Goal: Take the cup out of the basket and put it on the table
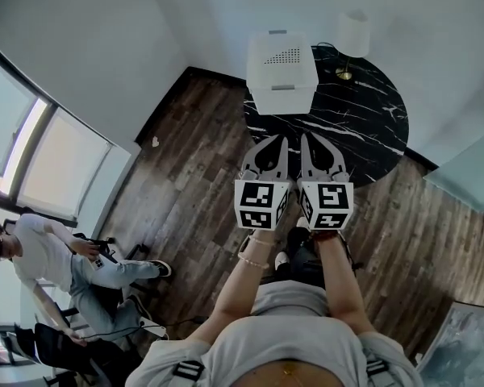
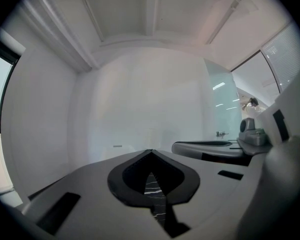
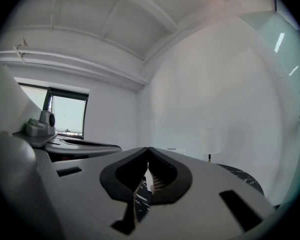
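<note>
A white basket [image 1: 281, 71] with a perforated side stands on the round black marble table [image 1: 363, 127], at its far left. No cup shows in any view. Both grippers hang side by side over the table's near edge, tips toward the basket. My left gripper [image 1: 280, 143] is shut, its jaws meeting at a point [image 2: 151, 152] with nothing between them. Just to its right, my right gripper [image 1: 306, 142] is also shut and empty [image 3: 148, 149]. Through the slit under the right jaws I see a bit of the basket [image 3: 158, 183] and the table [image 3: 240, 176].
A white lamp [image 1: 353, 35] stands at the table's far edge, right of the basket. A person [image 1: 56, 256] sits by the window at the lower left. Dark wood floor [image 1: 194, 176] surrounds the table. A glass panel [image 1: 472, 172] stands at the right.
</note>
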{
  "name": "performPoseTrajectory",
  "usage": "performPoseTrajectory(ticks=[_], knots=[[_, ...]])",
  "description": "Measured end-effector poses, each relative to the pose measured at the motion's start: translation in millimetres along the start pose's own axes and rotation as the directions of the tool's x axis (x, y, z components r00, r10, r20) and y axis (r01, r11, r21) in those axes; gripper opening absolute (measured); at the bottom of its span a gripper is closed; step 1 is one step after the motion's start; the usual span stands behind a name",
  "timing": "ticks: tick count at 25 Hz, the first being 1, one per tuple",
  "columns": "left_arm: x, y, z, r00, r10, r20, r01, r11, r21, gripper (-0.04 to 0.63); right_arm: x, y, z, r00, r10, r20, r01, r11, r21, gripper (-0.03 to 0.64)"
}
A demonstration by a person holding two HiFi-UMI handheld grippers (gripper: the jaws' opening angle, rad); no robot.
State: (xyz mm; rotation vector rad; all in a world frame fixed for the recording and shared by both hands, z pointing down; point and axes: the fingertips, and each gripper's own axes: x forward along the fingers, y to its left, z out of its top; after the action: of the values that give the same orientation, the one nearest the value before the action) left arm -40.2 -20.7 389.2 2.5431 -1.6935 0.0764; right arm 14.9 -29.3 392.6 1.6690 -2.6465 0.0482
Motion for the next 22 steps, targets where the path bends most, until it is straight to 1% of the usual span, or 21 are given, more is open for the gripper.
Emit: performPoseTrajectory(ticks=[11,22], knots=[[67,33,11,0.998,0.063,-0.003,-0.063,0.998,-0.005,0.006,75,-24,5,0.996,0.083,-0.011,-0.083,0.997,0.000,0.009],[127,60,15,0.989,0.144,-0.017,-0.144,0.990,-0.003,0.006,140,-51,5,0.986,0.168,-0.019,-0.168,0.986,0.017,0.009]])
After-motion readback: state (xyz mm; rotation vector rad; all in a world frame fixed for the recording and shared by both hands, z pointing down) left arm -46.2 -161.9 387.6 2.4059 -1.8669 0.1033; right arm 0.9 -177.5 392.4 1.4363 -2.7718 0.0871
